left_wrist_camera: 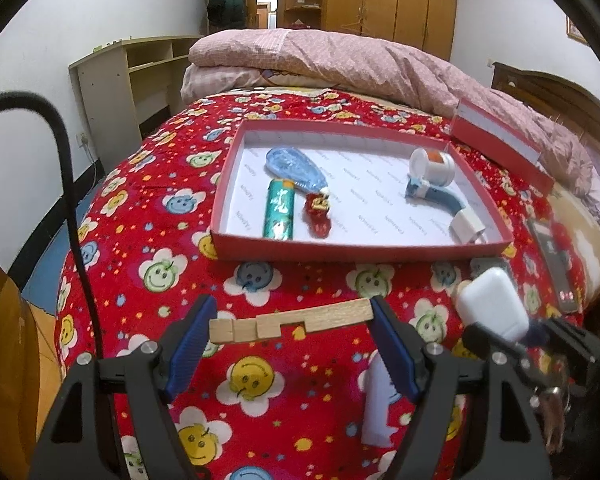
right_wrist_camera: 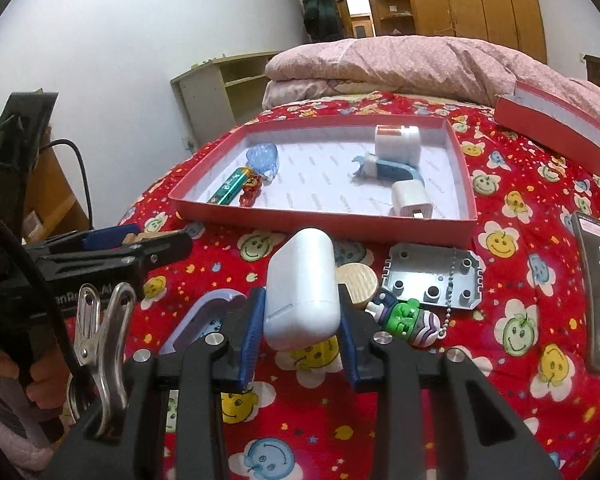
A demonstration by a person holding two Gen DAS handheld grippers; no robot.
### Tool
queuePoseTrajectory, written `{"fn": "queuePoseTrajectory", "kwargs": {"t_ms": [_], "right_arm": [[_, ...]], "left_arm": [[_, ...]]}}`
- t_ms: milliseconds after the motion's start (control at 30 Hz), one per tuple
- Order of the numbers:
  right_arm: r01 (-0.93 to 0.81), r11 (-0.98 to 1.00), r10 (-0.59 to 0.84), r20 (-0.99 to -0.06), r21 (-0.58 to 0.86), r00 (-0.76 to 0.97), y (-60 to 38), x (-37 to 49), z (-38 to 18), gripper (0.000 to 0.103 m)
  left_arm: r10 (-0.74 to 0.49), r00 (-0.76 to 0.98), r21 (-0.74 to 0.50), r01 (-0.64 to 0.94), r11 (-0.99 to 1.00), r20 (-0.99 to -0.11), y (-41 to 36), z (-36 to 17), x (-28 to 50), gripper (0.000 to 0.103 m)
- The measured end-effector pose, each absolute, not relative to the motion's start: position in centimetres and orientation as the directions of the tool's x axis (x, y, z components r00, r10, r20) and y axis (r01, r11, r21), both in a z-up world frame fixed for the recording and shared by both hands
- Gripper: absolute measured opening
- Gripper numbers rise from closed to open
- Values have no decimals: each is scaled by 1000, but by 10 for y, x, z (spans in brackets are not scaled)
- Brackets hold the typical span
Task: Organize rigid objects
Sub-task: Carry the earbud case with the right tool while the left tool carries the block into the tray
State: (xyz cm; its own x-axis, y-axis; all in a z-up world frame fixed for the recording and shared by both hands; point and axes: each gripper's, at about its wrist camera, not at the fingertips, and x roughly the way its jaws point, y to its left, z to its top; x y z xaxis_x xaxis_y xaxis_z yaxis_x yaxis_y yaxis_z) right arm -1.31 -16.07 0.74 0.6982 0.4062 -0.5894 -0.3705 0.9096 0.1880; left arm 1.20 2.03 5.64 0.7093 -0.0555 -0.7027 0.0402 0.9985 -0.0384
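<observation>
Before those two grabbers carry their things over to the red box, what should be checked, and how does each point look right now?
1. Right hand-held gripper clamped on the white case: ok, both pads press its sides.
2. Left hand-held gripper gripping the wooden piece: ok, it spans pad to pad.
3. Free floor in the red box: ok, bare middle between the green tube and the white charger.
4. Path to the box: ok, only bedspread ahead.
5. Firmness of the wooden piece's end-to-end hold: cannot tell.

Notched wooden bar (left_wrist_camera: 290, 320) between left gripper (left_wrist_camera: 292, 344) pads
</observation>
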Motion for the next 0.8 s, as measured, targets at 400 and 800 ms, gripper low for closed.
{"fn": "queuePoseTrajectory", "kwargs": {"t_ms": [400, 800], "right_arm": [[-372, 905, 419, -566, 204, 710, -171, -6, 25, 34], [-366, 912, 403, -556, 183, 727, -175, 27, 44, 34]], "left_arm": [[-77, 707, -58, 50, 997, -703, 11, 71, 41, 80], [-72, 708, -43, 58, 997, -703, 3, 76, 74, 80]]}}
